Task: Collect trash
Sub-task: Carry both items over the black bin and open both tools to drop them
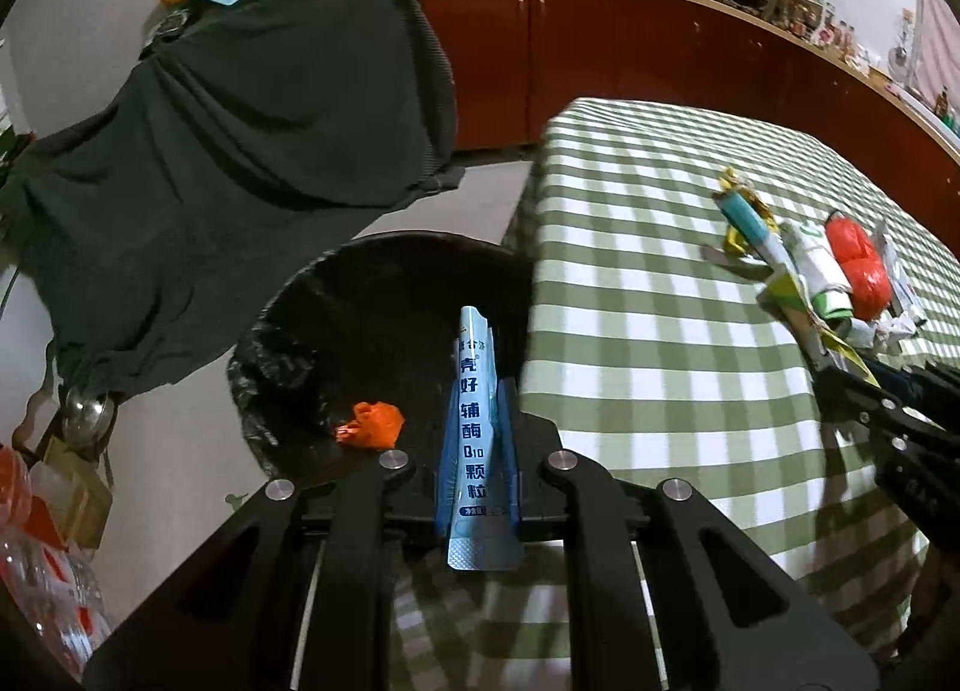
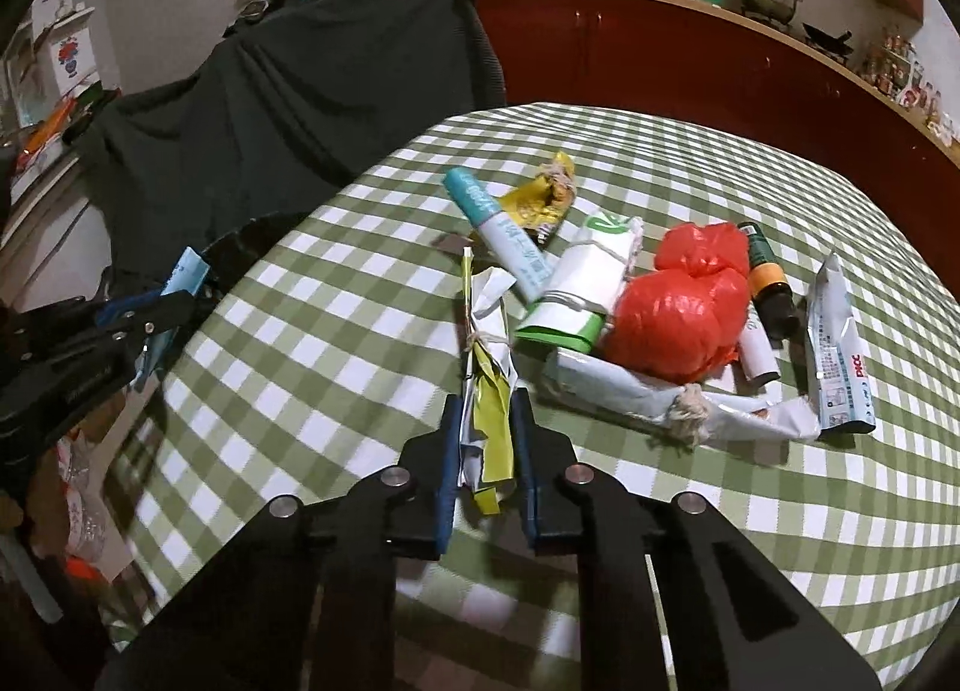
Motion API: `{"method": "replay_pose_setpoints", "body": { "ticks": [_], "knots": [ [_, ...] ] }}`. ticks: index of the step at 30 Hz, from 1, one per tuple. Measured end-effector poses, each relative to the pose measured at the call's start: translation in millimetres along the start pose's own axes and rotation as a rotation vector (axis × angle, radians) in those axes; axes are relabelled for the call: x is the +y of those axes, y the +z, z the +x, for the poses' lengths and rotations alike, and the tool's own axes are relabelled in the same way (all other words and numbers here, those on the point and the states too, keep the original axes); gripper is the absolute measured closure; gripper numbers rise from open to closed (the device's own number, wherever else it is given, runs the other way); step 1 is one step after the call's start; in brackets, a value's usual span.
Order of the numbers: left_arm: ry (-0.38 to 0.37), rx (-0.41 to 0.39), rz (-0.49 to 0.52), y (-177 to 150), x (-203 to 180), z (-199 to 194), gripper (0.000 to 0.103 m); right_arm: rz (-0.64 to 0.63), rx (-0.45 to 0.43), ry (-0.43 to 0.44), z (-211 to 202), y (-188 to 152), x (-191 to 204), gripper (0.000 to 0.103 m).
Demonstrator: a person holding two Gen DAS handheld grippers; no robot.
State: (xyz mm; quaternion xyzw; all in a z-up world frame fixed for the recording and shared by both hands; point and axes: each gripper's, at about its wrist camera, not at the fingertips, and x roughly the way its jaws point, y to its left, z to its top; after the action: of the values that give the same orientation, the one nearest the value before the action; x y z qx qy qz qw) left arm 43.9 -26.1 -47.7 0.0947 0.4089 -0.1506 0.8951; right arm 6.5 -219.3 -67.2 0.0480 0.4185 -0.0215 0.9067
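My left gripper [image 1: 477,391] is shut on a light blue sachet [image 1: 474,427] with dark blue print and holds it upright over the black-lined trash bin [image 1: 288,331] beside the table. An orange scrap [image 1: 372,424] lies in the bin. My right gripper [image 2: 485,406] is shut on a tied bundle of white and yellow paper [image 2: 486,355] on the green checked tablecloth [image 2: 300,367]. Beyond it lies a trash pile: a red plastic bag [image 2: 684,307], a green-white roll [image 2: 582,283], a blue-white tube [image 2: 498,229] and a yellow wrapper [image 2: 540,199].
A dark cloth [image 1: 240,151] drapes furniture behind the bin. Red cabinets [image 1: 600,61] with pots on top run along the back wall. A brown bottle [image 2: 768,277] and a white sachet [image 2: 837,343] lie right of the pile. Boxes and bottles [image 1: 54,511] stand on the floor at left.
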Motion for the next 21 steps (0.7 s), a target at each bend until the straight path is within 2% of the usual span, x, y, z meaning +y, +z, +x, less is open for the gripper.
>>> {"method": "replay_pose_setpoints", "body": {
  "ticks": [8,12,21],
  "knots": [
    [0.064,-0.039,-0.058,5,35,-5,0.090,-0.021,-0.057,0.074,-12,21,24,0.086],
    [0.103,-0.057,-0.084,11,52,-4,0.090,-0.036,-0.069,0.155,-5,41,46,0.086],
    [0.179,-0.059,-0.097,19,77,15,0.090,-0.113,-0.068,0.222,26,73,98,0.086]
  ]
}}
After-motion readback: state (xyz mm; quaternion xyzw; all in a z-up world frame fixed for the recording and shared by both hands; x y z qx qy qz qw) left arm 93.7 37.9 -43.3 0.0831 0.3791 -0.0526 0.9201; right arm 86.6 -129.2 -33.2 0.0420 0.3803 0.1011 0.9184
